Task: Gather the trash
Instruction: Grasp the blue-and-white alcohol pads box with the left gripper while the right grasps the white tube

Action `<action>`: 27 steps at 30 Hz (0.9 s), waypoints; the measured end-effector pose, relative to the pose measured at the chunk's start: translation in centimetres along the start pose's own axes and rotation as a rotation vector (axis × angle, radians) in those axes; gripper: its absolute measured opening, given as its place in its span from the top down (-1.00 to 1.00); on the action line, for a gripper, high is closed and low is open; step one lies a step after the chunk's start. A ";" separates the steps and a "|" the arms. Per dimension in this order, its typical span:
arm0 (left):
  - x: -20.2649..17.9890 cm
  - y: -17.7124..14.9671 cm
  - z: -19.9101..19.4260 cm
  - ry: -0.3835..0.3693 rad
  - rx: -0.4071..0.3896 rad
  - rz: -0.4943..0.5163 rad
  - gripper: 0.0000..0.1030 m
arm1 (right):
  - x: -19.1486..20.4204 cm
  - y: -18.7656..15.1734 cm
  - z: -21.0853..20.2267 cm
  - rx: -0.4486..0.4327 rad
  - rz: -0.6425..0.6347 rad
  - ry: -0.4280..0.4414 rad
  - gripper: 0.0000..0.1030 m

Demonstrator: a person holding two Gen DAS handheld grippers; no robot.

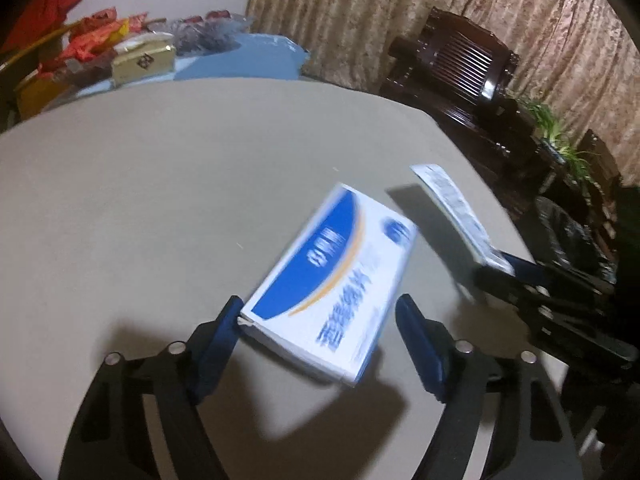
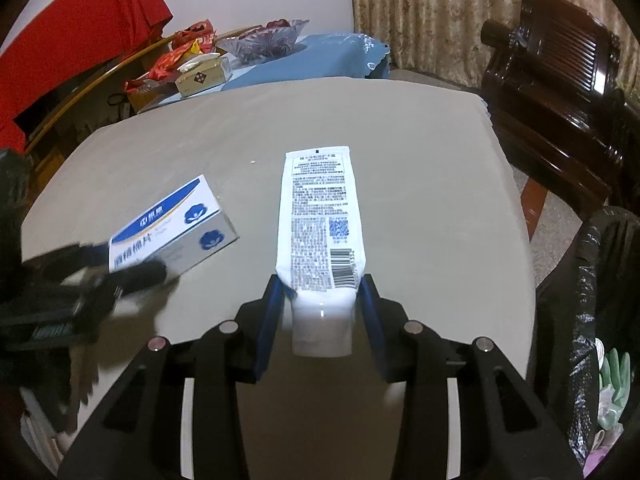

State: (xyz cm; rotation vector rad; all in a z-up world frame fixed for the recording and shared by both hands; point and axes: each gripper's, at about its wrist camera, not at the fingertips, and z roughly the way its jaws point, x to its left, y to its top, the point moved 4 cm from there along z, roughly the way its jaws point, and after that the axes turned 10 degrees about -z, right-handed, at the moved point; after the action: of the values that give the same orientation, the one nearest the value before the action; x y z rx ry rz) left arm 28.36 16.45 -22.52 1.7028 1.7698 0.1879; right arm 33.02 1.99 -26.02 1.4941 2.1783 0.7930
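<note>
Your grey cloth-covered table [image 2: 420, 168] fills both views, with a black-bagged trash bin [image 2: 592, 280] off its right edge. Your left gripper [image 1: 320, 320] is closed on the near end of the blue-and-white cardboard box [image 1: 336, 276], lifted and tilted. Your right gripper [image 2: 322, 292] pinches the white printed squeeze tube [image 2: 318, 216] at its cap end, pointing far.

The blue and white box [image 2: 170, 226] carries large blue Chinese characters that look like 酒精棉片, plus a small white logo line too blurred to read. The white tube [image 2: 320, 220] bears dense Chinese print, a blue QR code and a barcode, none legible.
</note>
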 end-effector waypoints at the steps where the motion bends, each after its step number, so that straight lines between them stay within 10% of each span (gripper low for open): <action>1: -0.4 -0.4 -0.4 -0.024 0.006 -0.014 -0.58 | -0.1 0.0 0.0 0.001 0.002 0.000 0.25; 9: -0.8 1.3 0.6 0.041 -0.014 0.010 -0.77 | -0.5 -0.1 -0.7 -0.009 0.008 -0.004 0.26; 15: -1.4 0.8 1.8 0.048 -0.004 0.074 -0.21 | -0.9 0.1 -1.2 -0.019 0.016 -0.007 0.25; 27: -1.6 -1.9 -0.4 0.183 -0.067 -0.055 -0.18 | -0.6 -0.5 0.3 0.029 0.041 0.030 0.23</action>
State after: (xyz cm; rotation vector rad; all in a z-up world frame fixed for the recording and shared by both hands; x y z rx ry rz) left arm 26.43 14.86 -22.72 1.6310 1.9179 0.3845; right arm 33.04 1.33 -26.58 1.5550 2.1967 0.8047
